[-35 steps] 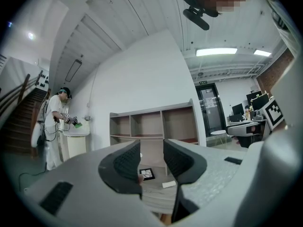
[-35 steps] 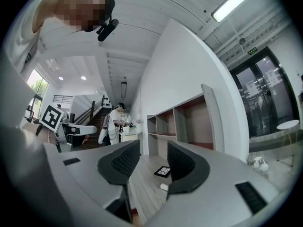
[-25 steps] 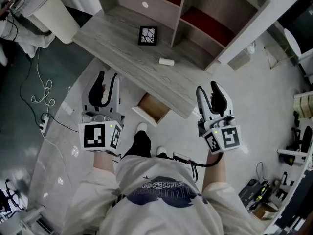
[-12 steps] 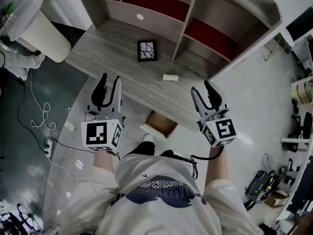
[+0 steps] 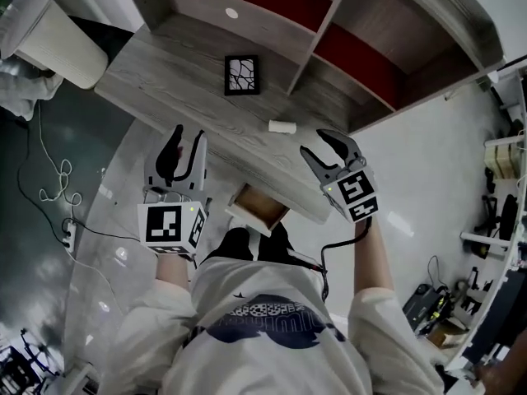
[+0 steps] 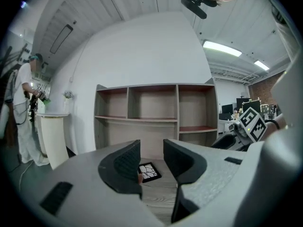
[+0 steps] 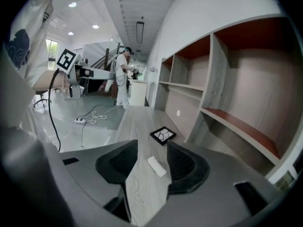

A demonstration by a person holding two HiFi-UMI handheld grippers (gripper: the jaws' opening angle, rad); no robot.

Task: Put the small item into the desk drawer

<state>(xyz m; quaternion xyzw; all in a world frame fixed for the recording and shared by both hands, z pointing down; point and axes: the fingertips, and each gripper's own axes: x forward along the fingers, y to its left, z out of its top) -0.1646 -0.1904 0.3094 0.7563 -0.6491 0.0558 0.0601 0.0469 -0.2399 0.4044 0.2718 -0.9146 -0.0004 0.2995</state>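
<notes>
A small white item (image 5: 282,127) lies on the grey wooden desk (image 5: 165,72), to the right of a black-framed square (image 5: 242,75). Below the desk's front edge a wooden drawer (image 5: 258,206) stands pulled out. My right gripper (image 5: 326,145) hovers just right of the white item, tilted down at it. Its jaws have just been opening and stand open, gripping nothing. In the right gripper view the item (image 7: 156,166) lies on the desk ahead, in line with the gap of that gripper (image 7: 152,150). My left gripper (image 5: 184,137) is open and empty at the desk's front edge, pointing toward the black square (image 6: 149,171).
A shelf unit (image 5: 346,31) with red-backed compartments rises behind the desk. A white bin (image 5: 49,31) stands at the desk's left end, and cables (image 5: 49,188) trail on the floor. My legs (image 5: 247,245) are right by the drawer. A person (image 7: 122,77) stands far off.
Both grippers have come forward and down to the desk. The right one has swung left and tipped downward, ending close beside the white item. The left one now overlaps the desk's front edge.
</notes>
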